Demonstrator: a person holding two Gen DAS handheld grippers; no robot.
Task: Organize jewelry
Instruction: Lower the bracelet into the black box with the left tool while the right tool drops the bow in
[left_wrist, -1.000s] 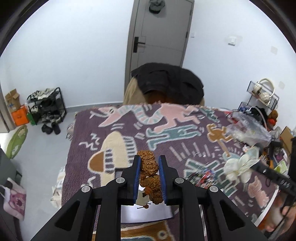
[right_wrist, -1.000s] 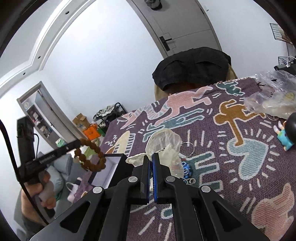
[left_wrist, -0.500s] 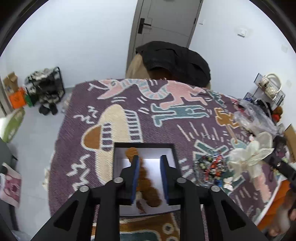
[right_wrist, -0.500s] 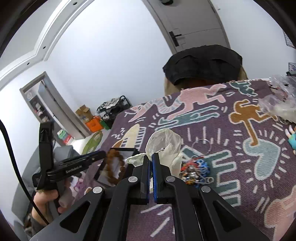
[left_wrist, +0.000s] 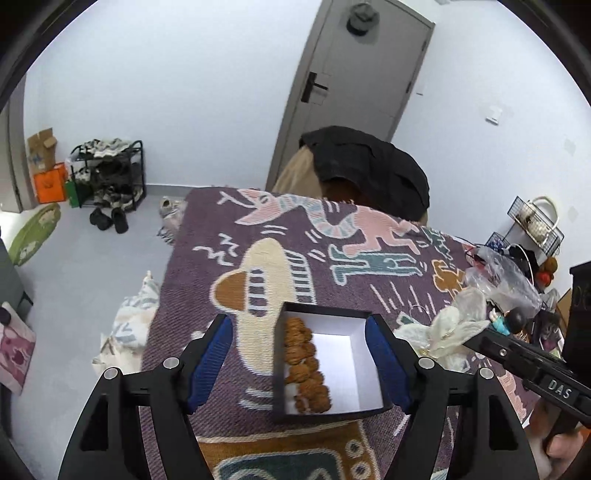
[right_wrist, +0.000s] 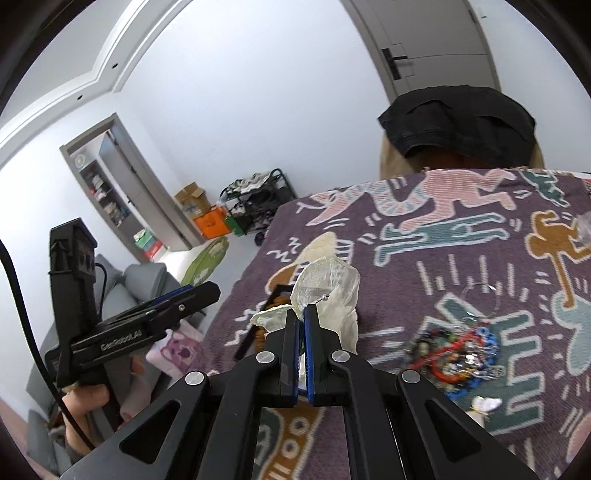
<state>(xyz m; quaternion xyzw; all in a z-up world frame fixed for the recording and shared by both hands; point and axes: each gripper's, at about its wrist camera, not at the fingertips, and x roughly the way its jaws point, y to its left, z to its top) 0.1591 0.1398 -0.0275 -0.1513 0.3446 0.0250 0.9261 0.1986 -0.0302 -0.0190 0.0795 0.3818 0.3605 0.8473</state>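
A black box with a white inside (left_wrist: 354, 354) sits on the patterned purple cloth (left_wrist: 207, 280). A brown bead bracelet (left_wrist: 304, 369) lies along the box's left wall. My left gripper (left_wrist: 299, 354) hangs over the box, its jaws opening wide either side of it, pads clear of the beads. My right gripper (right_wrist: 301, 314) is shut on a white, petal-like flower piece (right_wrist: 327, 288). In the left wrist view that flower piece (left_wrist: 456, 325) hovers just right of the box. The box (right_wrist: 271, 295) is mostly hidden behind it. A tangled jewelry pile (right_wrist: 456, 350) lies to the right.
A chair draped with a black garment (left_wrist: 369, 162) stands at the table's far edge. Crumpled clear bags (left_wrist: 506, 273), a small figurine (left_wrist: 506, 321) and a wire rack (left_wrist: 535, 221) crowd the right side. A thin wire hoop (right_wrist: 480, 299) lies beyond the pile. A shoe rack (left_wrist: 107, 177) stands on the floor.
The left gripper came down over the box, let the bracelet go into it and spread its jaws. The right gripper carried the flower piece left, closer to the box.
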